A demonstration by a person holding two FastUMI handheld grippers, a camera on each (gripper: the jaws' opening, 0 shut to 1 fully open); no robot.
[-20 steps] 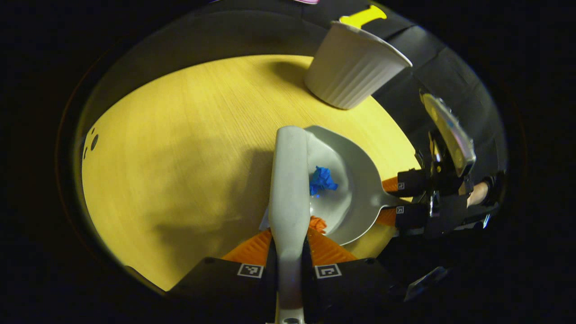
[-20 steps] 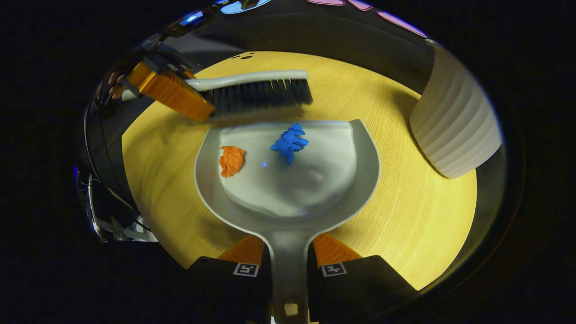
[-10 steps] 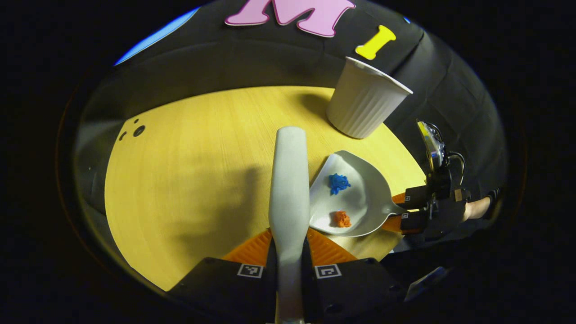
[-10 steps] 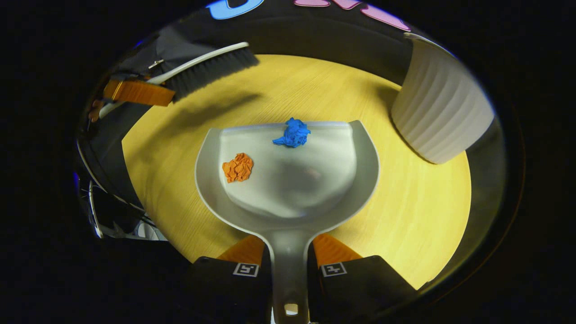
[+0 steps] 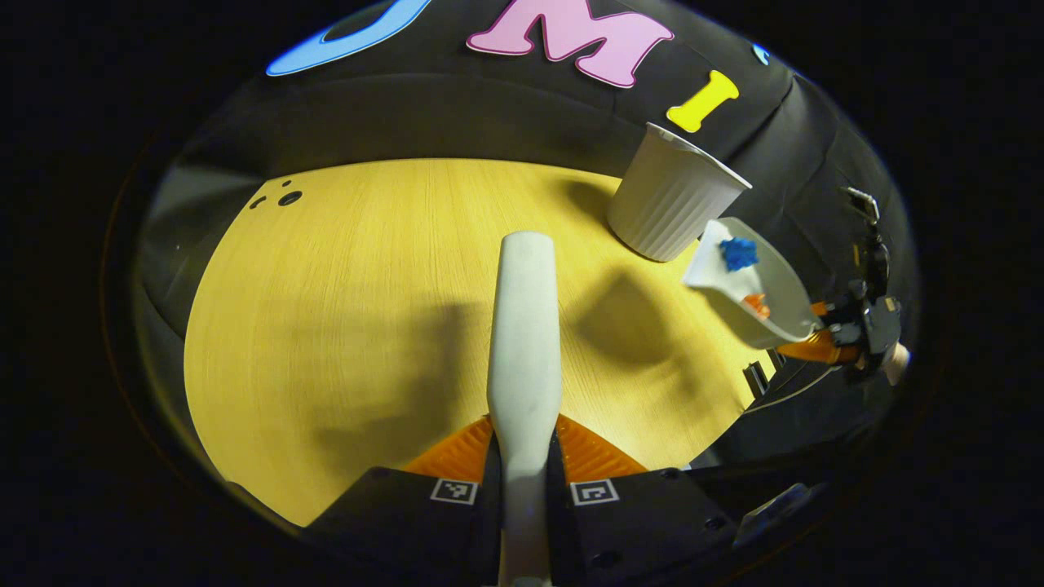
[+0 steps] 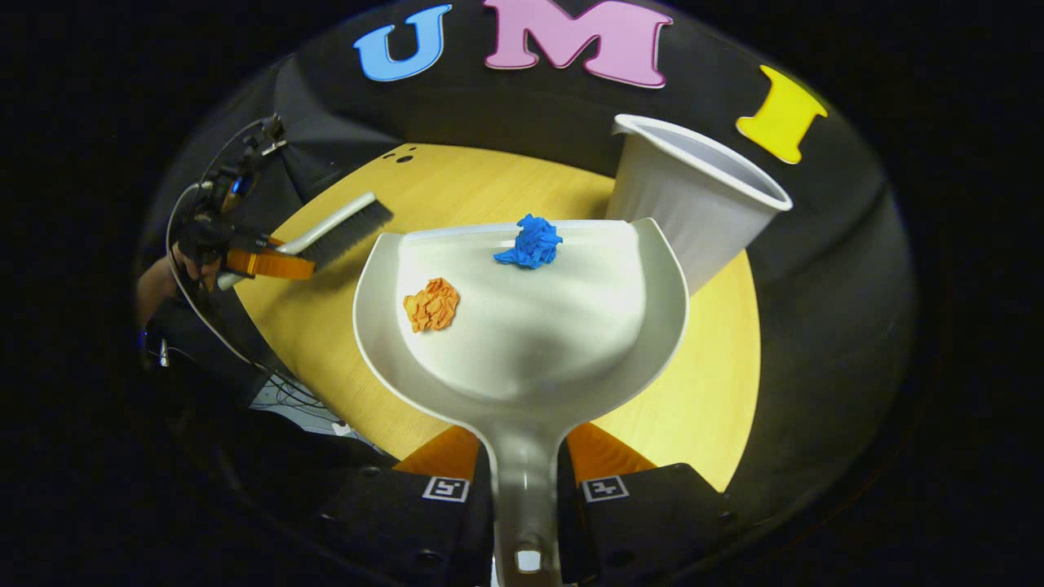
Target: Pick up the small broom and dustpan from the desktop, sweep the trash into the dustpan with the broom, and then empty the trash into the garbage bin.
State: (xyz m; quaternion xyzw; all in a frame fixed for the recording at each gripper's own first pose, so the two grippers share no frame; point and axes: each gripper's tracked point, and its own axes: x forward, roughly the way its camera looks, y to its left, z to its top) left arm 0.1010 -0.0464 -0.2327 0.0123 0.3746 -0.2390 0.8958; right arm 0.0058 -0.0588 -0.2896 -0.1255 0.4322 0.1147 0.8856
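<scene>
In the right gripper view my right gripper (image 6: 524,469) is shut on the handle of the grey dustpan (image 6: 522,342), which is lifted off the yellow table (image 6: 701,391). A blue paper ball (image 6: 530,242) lies at the pan's front lip and an orange one (image 6: 431,304) on its left side. The white ribbed bin (image 6: 693,204) stands just beyond the pan, to the right. My left gripper (image 5: 524,444) is shut on the pale broom (image 5: 524,342), held above the table. Far right in the left gripper view hangs the dustpan (image 5: 754,285) beside the bin (image 5: 673,204).
The broom's dark bristles (image 6: 347,232) and the hand (image 6: 159,281) holding the left gripper show at the left of the right gripper view. Small holes (image 5: 281,198) mark the table's far left corner. Cables hang below the table edge (image 6: 285,391).
The dustpan has risen from the table with both paper balls in it and moved toward the bin. The broom has drawn back and away from the pan.
</scene>
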